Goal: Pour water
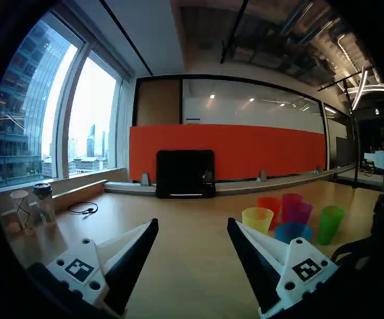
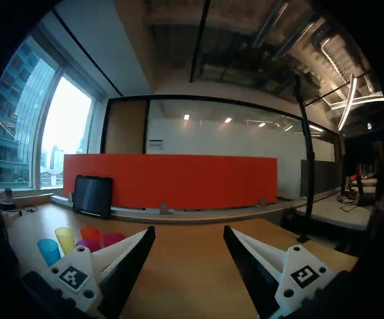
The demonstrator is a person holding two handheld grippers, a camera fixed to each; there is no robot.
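Observation:
Several coloured plastic cups stand grouped on the wooden table: a yellow cup (image 1: 257, 219), a red cup (image 1: 269, 206), a magenta cup (image 1: 292, 202), a purple cup (image 1: 299, 212), a blue cup (image 1: 292, 232) and a green cup (image 1: 330, 224). My left gripper (image 1: 192, 227) is open above the table, with the cups just right of its right finger. In the right gripper view the same group sits at lower left: blue cup (image 2: 49, 251), yellow cup (image 2: 65, 238), red cup (image 2: 91, 234). My right gripper (image 2: 188, 235) is open and holds nothing.
A black tablet (image 1: 185, 173) leans against the orange partition (image 1: 229, 150) at the table's far edge. A lidded coffee cup (image 1: 43, 199), a clear cup (image 1: 20, 208) and a cable (image 1: 83, 208) lie near the window sill at left. Another desk (image 2: 332, 210) lies to the right.

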